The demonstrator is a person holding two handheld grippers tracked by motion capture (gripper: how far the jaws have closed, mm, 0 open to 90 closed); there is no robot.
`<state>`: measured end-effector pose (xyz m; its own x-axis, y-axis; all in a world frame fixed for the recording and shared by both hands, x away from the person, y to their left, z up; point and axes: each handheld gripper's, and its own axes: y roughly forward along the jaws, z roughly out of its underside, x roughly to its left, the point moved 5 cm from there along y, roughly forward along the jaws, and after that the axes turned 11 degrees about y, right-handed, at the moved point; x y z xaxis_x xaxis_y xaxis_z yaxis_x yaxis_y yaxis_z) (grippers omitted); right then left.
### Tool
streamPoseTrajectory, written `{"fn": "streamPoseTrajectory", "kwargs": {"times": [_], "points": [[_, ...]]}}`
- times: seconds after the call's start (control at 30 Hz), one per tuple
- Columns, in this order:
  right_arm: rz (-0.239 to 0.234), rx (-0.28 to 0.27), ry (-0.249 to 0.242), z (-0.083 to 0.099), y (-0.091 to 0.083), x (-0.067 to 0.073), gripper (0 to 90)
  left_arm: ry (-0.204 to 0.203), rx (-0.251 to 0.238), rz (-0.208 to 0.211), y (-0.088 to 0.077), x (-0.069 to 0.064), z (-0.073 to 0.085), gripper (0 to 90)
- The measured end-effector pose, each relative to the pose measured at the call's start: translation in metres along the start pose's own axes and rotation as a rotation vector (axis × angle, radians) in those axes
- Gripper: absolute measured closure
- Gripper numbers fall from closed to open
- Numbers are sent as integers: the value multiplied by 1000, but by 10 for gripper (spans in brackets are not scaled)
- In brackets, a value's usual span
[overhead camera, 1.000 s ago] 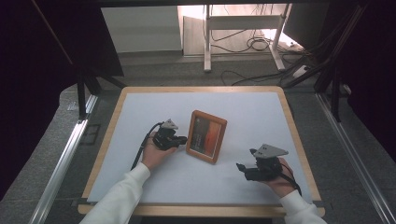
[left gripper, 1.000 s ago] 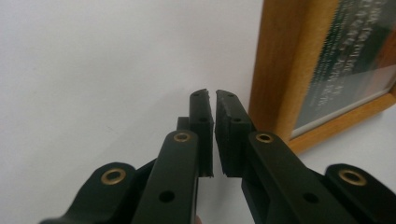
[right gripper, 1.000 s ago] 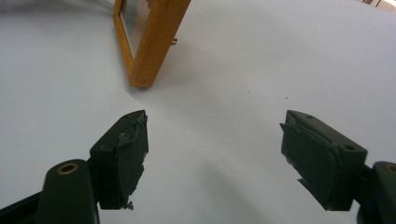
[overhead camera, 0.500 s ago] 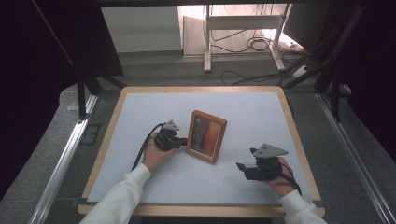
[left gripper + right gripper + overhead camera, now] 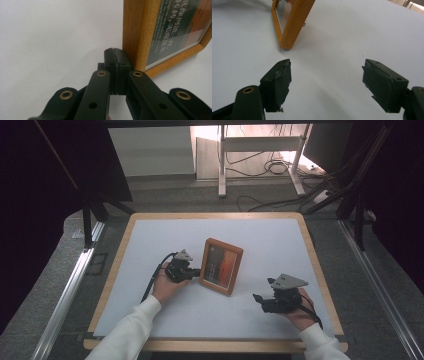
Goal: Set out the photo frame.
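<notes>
The left gripper (image 5: 115, 53) had just closed its jaws empty against the left edge of the wooden picture frame (image 5: 221, 265), standing mid-table, probably to nudge it. The right gripper (image 5: 325, 85) rested open nearby.

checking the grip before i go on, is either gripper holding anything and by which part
Nothing is held. The left gripper has its jaws shut on themselves beside the wooden picture frame's left edge. The right gripper is open, empty.

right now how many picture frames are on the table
1. The wooden picture frame stands near the middle of the white table, right beside the shut left gripper. The right gripper is apart from it, open.
</notes>
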<state>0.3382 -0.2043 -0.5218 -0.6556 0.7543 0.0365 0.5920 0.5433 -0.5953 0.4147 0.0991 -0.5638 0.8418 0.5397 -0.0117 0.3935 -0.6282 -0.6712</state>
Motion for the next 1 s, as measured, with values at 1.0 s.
{"fn": "streamPoseTrajectory", "kwargs": {"times": [1.0], "points": [[-1, -9, -11, -2, 1, 1, 231, 7, 11, -3, 0, -4, 3, 900]]}}
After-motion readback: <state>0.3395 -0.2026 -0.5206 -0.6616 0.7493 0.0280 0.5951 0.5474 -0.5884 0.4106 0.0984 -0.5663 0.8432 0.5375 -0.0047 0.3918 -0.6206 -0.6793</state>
